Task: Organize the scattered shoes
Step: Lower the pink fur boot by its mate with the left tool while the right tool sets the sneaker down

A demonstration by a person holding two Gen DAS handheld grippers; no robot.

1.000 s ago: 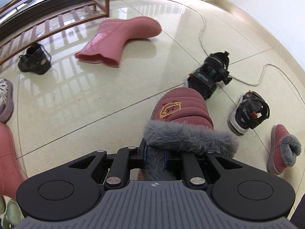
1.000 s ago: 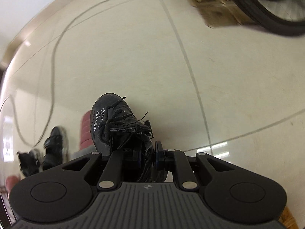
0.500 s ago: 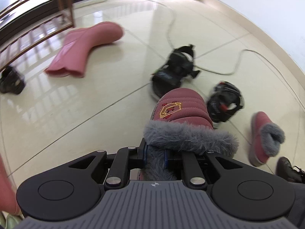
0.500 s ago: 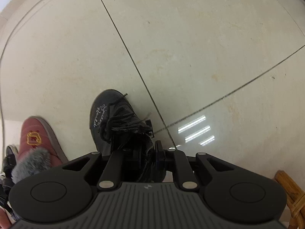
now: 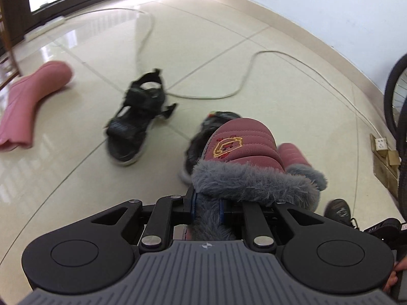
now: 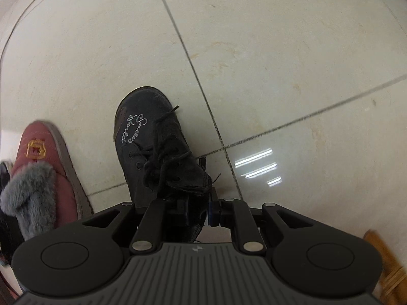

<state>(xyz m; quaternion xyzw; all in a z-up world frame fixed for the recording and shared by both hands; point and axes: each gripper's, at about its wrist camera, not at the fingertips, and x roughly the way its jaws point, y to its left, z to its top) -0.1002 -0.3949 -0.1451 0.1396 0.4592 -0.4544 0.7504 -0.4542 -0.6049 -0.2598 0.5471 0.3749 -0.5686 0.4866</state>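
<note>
My left gripper (image 5: pixel 207 208) is shut on the grey fur collar of a maroon slipper (image 5: pixel 241 145), carried above the floor. Its twin slipper (image 5: pixel 292 155) lies just beyond on the tiles, also seen in the right wrist view (image 6: pixel 43 157). My right gripper (image 6: pixel 197 211) points straight down, and its jaws are opening. The collar of a black lace-up shoe (image 6: pixel 152 147) is still between them, touching the pads. That shoe rests sole-down on the tile beside the twin slipper. The same shoe (image 5: pixel 338 211) shows low at the right of the left wrist view.
Two black sandals (image 5: pixel 134 124) (image 5: pixel 201 139) and a pink boot (image 5: pixel 30 96) lie on the floor. A white cable (image 5: pixel 244 81) loops across the tiles to a socket (image 5: pixel 380 145). A bicycle wheel (image 5: pixel 396 94) stands at the right. Wooden slats (image 6: pixel 386 261) show low right.
The left gripper swung right with its slipper: boot and sandals slid left, the bicycle wheel appeared. The right gripper sank with the black shoe to the floor beside the twin slipper, jaws slightly wider.
</note>
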